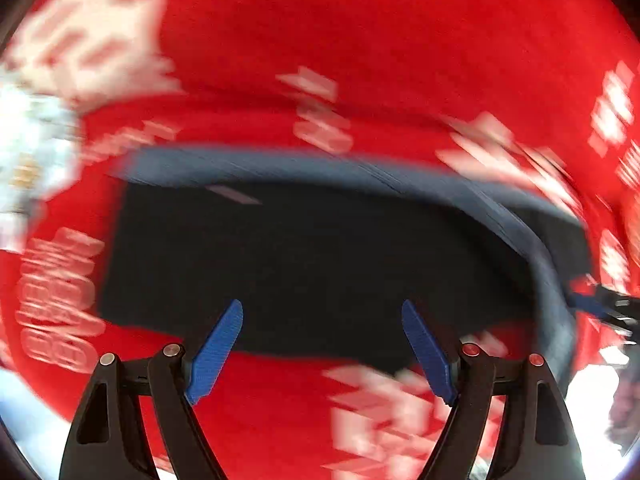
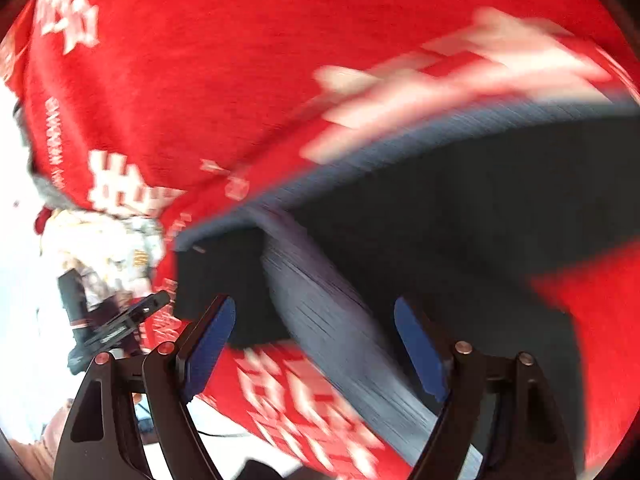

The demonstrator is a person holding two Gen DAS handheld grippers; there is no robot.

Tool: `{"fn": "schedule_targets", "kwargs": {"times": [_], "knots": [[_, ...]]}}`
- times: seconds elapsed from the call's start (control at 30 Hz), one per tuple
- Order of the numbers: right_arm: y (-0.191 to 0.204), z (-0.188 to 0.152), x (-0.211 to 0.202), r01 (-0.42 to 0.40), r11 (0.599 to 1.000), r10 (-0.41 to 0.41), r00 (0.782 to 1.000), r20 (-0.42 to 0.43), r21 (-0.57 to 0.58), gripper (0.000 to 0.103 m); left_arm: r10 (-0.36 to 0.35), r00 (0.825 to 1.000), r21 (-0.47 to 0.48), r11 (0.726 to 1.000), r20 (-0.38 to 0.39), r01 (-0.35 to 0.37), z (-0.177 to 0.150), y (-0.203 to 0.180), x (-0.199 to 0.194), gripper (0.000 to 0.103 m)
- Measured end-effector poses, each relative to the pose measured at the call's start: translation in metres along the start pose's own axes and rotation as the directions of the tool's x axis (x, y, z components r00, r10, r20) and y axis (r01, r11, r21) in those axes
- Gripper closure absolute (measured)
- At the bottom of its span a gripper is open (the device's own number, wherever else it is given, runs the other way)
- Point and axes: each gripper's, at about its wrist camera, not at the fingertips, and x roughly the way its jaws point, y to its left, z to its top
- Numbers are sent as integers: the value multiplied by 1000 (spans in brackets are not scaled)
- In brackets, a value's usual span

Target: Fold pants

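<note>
Dark navy pants (image 1: 304, 264) lie folded on a red cloth with white print (image 1: 360, 40). A lighter ribbed band (image 1: 320, 168) runs along their far edge. My left gripper (image 1: 322, 320) is open and empty above the near edge of the pants. In the right wrist view the pants (image 2: 460, 208) fill the right side. My right gripper (image 2: 314, 320) is open over a ribbed fold (image 2: 320, 312), with nothing between its blue pads. The right gripper's tip also shows in the left wrist view (image 1: 600, 308), at the pants' right end. Both views are blurred by motion.
The red cloth (image 2: 200, 80) covers the whole surface. A white patterned bundle (image 2: 108, 248) lies at the left past the cloth's edge, and it also shows in the left wrist view (image 1: 28, 152). The left gripper shows in the right wrist view (image 2: 116, 324).
</note>
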Motion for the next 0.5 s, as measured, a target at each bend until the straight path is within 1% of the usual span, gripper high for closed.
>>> {"fn": "schedule_targets", "kwargs": {"times": [0.03, 0.07, 0.1, 0.13, 0.17, 0.2, 0.23, 0.33, 0.37, 0.4, 0.43, 0.47, 0.5], "knots": [[-23, -17, -10, 20, 999, -20, 1000, -8, 38, 18, -44, 999, 30, 999, -33, 45, -9, -25, 12, 21], [-42, -32, -16, 37, 997, -36, 999, -21, 72, 18, -71, 996, 49, 996, -56, 74, -14, -47, 18, 21], [-65, -53, -24, 63, 992, -59, 997, -42, 113, 18, -107, 990, 73, 991, -88, 114, -22, -74, 28, 21], [-80, -69, -30, 87, 986, -79, 995, -58, 142, 18, -161, 978, 104, 979, -132, 175, -30, -106, 42, 21], [-94, -85, -35, 112, 979, -101, 992, -72, 172, 18, -178, 973, 119, 973, -147, 196, -35, -121, 46, 21], [-113, -106, -43, 135, 967, -120, 989, -81, 216, 18, -204, 963, 152, 961, -177, 232, -39, -147, 56, 21], [-123, -121, -48, 141, 958, -124, 989, -81, 250, 18, -218, 957, 182, 950, -193, 253, -42, -166, 63, 21], [-156, -166, -57, 132, 918, -116, 991, -66, 373, 18, -236, 944, 226, 931, -229, 287, -46, -198, 78, 21], [-167, -182, -56, 129, 897, -113, 992, -61, 423, 18, -232, 949, 250, 926, -212, 282, -49, -210, 82, 21], [-174, -191, -56, 121, 881, -109, 993, -54, 456, 18, -238, 946, 262, 920, -220, 292, -52, -219, 82, 21], [-179, -199, -54, 107, 870, -98, 994, -43, 482, 18, -233, 947, 283, 914, -221, 291, -54, -228, 85, 21], [-186, -208, -49, 74, 857, -75, 997, -20, 509, 19, -226, 949, 297, 911, -221, 286, -56, -233, 87, 21], [-185, -212, -42, 43, 853, -49, 999, -1, 520, 27, -222, 950, 305, 909, -218, 283, -57, -237, 89, 22]]}}
